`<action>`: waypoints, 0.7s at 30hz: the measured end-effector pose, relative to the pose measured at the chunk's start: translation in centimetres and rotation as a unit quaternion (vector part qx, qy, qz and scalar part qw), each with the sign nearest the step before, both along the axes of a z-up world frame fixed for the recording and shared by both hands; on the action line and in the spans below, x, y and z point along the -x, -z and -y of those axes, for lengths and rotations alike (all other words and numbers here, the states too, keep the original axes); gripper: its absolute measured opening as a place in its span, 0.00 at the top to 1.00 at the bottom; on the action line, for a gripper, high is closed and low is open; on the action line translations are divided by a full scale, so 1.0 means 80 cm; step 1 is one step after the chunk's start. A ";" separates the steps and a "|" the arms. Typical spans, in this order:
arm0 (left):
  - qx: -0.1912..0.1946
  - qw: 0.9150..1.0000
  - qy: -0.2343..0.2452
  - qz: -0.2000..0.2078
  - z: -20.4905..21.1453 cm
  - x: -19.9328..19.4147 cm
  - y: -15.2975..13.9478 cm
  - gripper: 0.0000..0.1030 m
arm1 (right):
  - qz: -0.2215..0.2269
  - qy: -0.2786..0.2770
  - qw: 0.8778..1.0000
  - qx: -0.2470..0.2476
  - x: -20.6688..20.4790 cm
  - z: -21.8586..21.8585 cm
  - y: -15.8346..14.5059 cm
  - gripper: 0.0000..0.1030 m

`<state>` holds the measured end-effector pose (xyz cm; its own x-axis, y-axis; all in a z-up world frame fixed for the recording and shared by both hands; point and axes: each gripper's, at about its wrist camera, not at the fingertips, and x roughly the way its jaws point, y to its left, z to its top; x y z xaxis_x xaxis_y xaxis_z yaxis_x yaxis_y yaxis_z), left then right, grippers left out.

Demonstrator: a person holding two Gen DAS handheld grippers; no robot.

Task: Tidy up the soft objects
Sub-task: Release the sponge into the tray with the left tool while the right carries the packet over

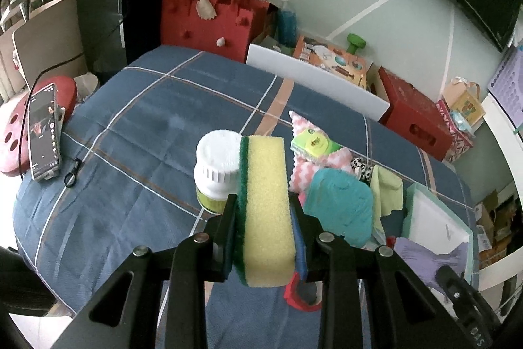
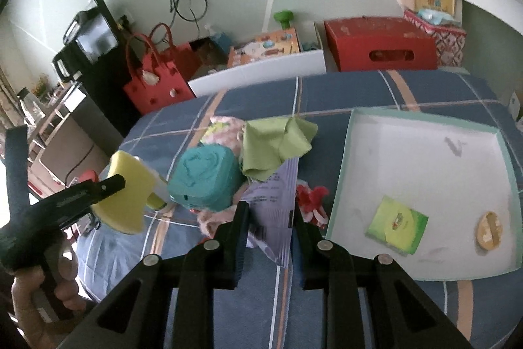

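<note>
My left gripper point(image 1: 264, 211) is shut on a yellow sponge with a green scouring side point(image 1: 266, 211), held on edge above the blue checked bedcover; in the right wrist view the same sponge point(image 2: 130, 195) hangs at the left. My right gripper point(image 2: 269, 216) is shut on a lavender printed packet point(image 2: 274, 205), lifted over the pile. Below lie a rolled teal towel point(image 2: 206, 179), a light green cloth point(image 2: 271, 149), a pink chevron cloth point(image 1: 310, 167) and a red-and-white soft item point(image 2: 312, 201). A white tray with a teal rim point(image 2: 340, 185) holds a green packet point(image 2: 397, 223) and a round brown item point(image 2: 490, 229).
A white-capped bottle point(image 1: 217, 165) stands just behind the sponge. A phone point(image 1: 44, 136) lies at the bed's left edge on a red stool. A red bag point(image 1: 209, 18), a white board point(image 1: 313, 80) and a red box point(image 2: 379, 44) line the far side by the wall.
</note>
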<state>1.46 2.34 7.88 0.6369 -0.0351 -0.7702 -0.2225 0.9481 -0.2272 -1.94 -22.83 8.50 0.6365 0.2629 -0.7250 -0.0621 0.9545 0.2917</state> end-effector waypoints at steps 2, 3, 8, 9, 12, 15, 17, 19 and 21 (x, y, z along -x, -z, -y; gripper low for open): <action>0.001 1.000 0.000 0.005 -0.001 0.001 -0.003 0.71 | 0.009 0.002 1.000 -0.001 0.004 0.002 -0.007 0.76; 0.000 1.000 -0.001 0.009 -0.001 0.002 -0.006 0.71 | 0.012 0.003 1.000 -0.002 0.005 0.003 -0.009 0.76; -0.005 1.000 0.005 0.021 0.004 0.006 -0.015 0.71 | 0.015 0.027 1.000 -0.006 0.002 0.016 -0.010 0.76; -0.007 1.000 0.010 0.023 0.007 0.006 -0.016 0.71 | 0.017 0.039 0.999 -0.003 0.002 0.022 -0.010 0.76; -0.014 0.999 0.026 0.025 0.021 0.003 -0.019 0.71 | 0.022 0.086 0.996 0.004 -0.001 0.048 -0.010 0.76; -0.028 0.998 0.050 0.028 0.046 0.000 -0.025 0.71 | 0.015 0.133 0.991 -0.005 -0.006 0.083 -0.002 0.76; -0.036 0.997 0.065 0.028 0.061 -0.003 -0.028 0.71 | 0.008 0.166 0.986 -0.001 -0.009 0.107 0.005 0.76; -0.044 0.995 0.085 0.025 0.082 -0.007 -0.030 0.71 | 0.004 0.190 0.982 -0.001 -0.013 0.127 0.010 0.76; -0.050 0.993 0.106 0.018 0.102 -0.013 -0.030 0.71 | 0.005 0.213 0.977 -0.009 -0.016 0.150 0.013 0.76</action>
<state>2.54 -5.83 10.26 0.6507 -0.0963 -0.7532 -0.0093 0.9909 -0.1346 -0.64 -34.82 7.49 0.6978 -0.0139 -0.7162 0.3367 0.8888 0.3108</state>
